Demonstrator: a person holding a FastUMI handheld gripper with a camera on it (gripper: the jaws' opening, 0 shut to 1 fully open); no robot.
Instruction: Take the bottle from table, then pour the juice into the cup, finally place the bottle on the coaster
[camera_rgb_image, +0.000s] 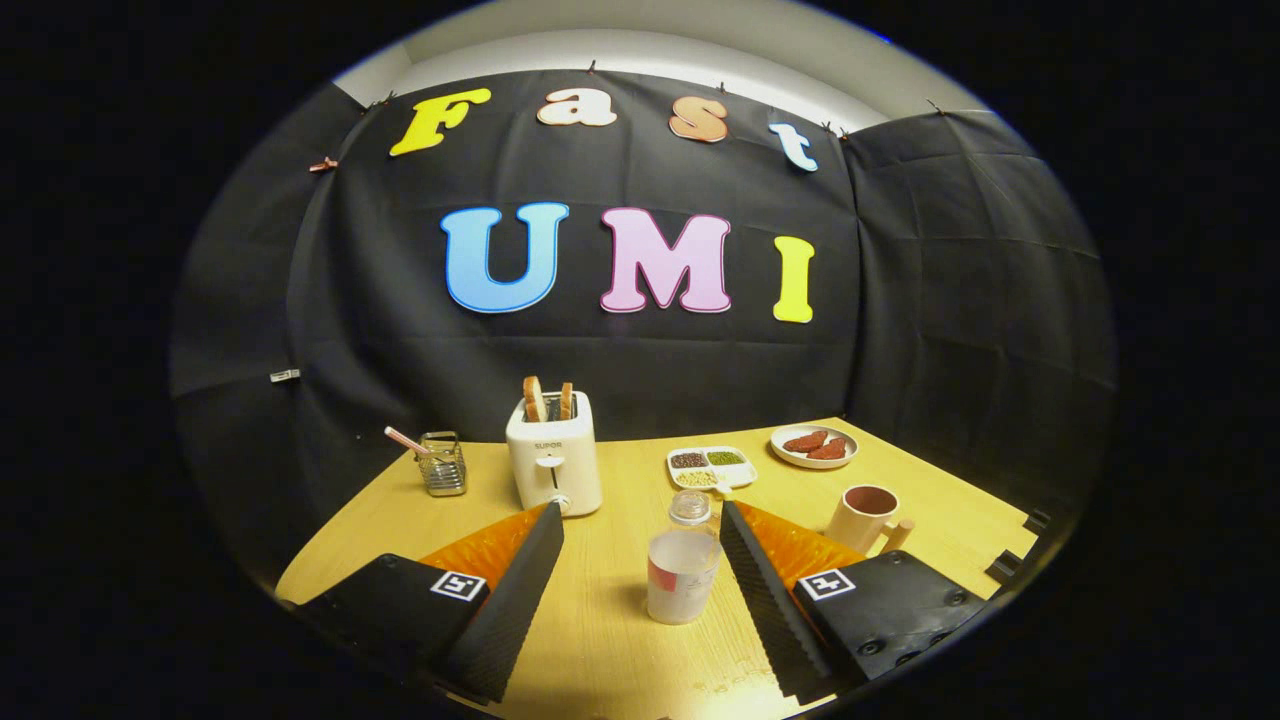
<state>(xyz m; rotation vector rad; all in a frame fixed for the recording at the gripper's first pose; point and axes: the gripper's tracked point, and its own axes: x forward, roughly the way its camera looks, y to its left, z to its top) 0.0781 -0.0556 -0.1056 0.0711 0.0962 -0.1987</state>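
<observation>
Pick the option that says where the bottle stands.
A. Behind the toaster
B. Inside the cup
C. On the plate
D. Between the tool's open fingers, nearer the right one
D: the bottle stands upright on the table between the open tool fingers, close to the right one, untouched.

Gripper (640, 520) held level and pointing forward, jaws spread wide apart, gripping nothing

The gripper (640, 535) — ribbed finger pads, square coded marker tags, screws on its body.
</observation>
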